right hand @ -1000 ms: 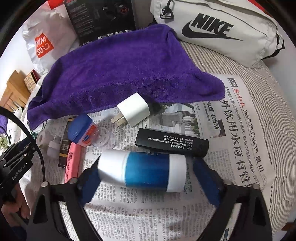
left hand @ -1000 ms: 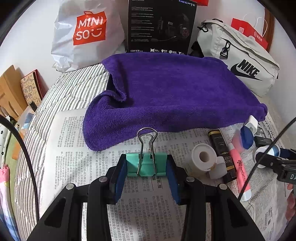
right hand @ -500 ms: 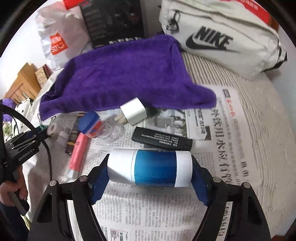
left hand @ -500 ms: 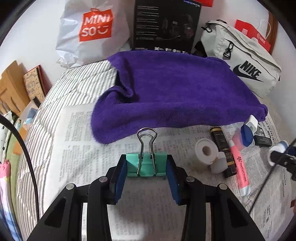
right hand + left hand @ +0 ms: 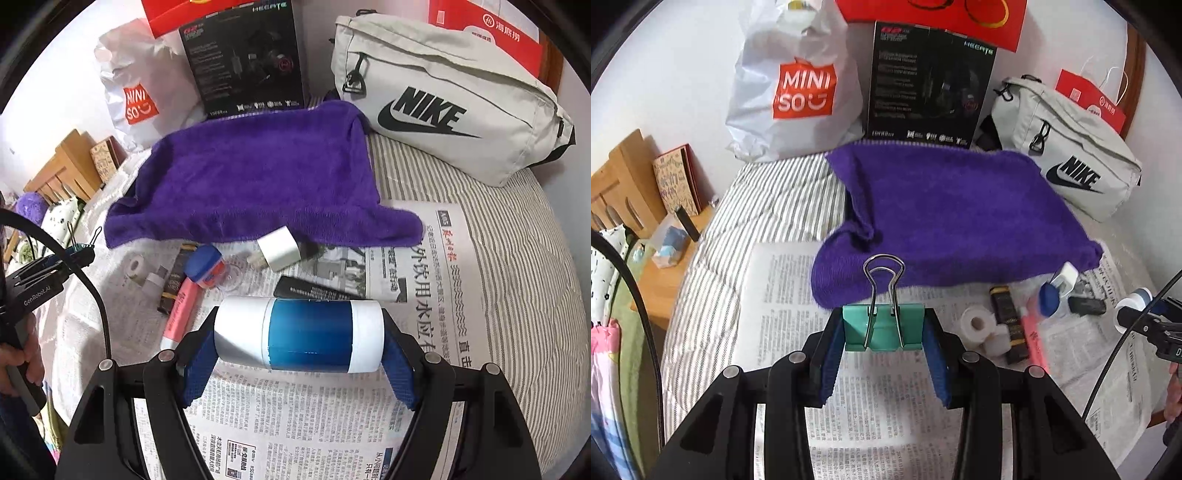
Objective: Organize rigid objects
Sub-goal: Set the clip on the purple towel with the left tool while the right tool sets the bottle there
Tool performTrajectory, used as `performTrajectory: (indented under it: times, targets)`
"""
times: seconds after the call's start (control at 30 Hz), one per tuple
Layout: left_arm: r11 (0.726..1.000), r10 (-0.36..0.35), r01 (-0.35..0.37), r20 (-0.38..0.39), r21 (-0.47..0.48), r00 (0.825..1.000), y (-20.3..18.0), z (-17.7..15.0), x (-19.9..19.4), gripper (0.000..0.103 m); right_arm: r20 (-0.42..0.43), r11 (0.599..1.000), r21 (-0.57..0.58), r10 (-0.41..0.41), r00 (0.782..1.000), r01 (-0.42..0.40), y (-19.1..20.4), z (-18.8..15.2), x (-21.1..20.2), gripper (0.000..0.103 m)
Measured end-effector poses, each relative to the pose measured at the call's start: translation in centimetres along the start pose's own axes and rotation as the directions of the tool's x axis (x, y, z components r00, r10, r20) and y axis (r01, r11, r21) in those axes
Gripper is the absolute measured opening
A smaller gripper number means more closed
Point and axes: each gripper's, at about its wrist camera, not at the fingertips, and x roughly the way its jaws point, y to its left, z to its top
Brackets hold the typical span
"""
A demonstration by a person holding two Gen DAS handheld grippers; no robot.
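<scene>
1. Both claws are loaded: the left gripper [image 5: 884, 332] clamps a teal binder clip [image 5: 883, 326] by its sides, wire handles pointing away from the jaws, while the right gripper [image 5: 299, 338] grips a blue-and-white cylindrical container [image 5: 300, 334] end to end, lying crosswise between the blue pads. Each load hangs clear above the newspaper [image 5: 295, 424].
2. Beyond both claws, a purple towel [image 5: 258, 177] lies spread across the striped bedding [image 5: 517, 258], with nothing resting on top of it that can be seen.
3. Just past the right claw lies a black rectangular case [image 5: 314, 291], and beyond that a white USB charger [image 5: 279, 253] at the towel's near edge.
4. Left of the right claw sit a pink highlighter [image 5: 181, 314], a dark slim box [image 5: 173, 284], a blue-capped clear jar [image 5: 205, 264], a small white bottle [image 5: 153, 282] and a roll of white tape [image 5: 136, 266].
5. Progress looks early: two items are lifted but not yet set anywhere, and about seven pieces remain scattered on the paper. Where they belong, possibly the towel, cannot be told.
</scene>
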Motion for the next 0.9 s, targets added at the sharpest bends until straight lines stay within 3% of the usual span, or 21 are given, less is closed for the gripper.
performTrajectory:
  times: [0.5,0.9]
  targets:
    - [0.997,-0.052,0.049,0.052,0.052,0.997,-1.9,7.8,0.0,0.039,0.083,0.997,-0.069,0.033,0.996,-0.028,-0.1,8.5,-1.4,0.078]
    - [0.997,-0.072,0.073,-0.004,0.028,0.997,-2.1,12.0,6.8,0.039,0.053,0.991,-0.114,0.070,0.996,-0.064,0.6,15.0,5.4,0.078]
